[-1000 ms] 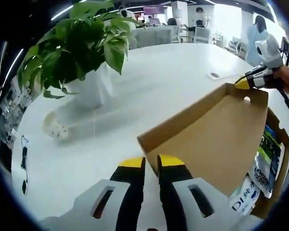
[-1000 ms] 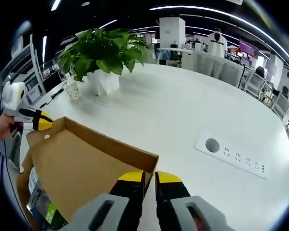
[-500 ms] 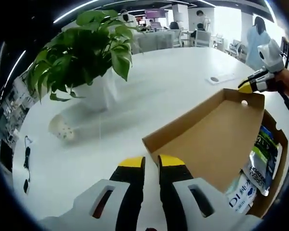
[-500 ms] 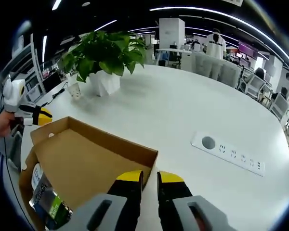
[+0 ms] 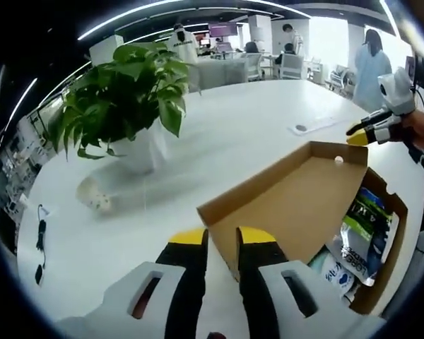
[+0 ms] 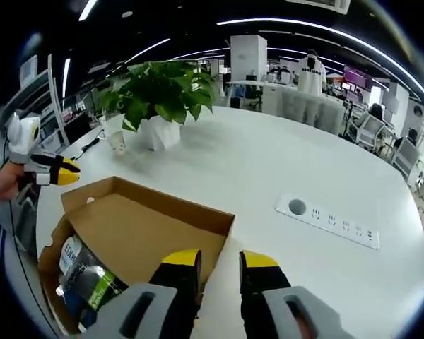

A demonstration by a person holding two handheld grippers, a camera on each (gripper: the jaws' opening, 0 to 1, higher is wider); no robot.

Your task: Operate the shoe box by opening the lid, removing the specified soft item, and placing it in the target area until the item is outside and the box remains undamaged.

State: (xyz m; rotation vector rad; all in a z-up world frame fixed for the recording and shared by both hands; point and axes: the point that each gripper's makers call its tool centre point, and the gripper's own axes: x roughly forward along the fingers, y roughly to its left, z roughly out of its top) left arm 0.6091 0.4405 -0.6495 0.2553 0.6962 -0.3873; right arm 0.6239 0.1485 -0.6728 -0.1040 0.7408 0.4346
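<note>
Here both hand-held grippers, left (image 5: 213, 240) and right (image 6: 215, 260), stood released at the raised brown cardboard lid (image 6: 138, 229); lifting evenly would spare its hinge.

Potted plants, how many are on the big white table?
1. The potted plant stands in a white pot on the far side of the table, beyond the open shoe box. No other shows.

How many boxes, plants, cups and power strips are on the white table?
Shoe box: 1
Potted plant: 1
Small dotted cup: 1
Power strip: 1
Total: 4
</note>
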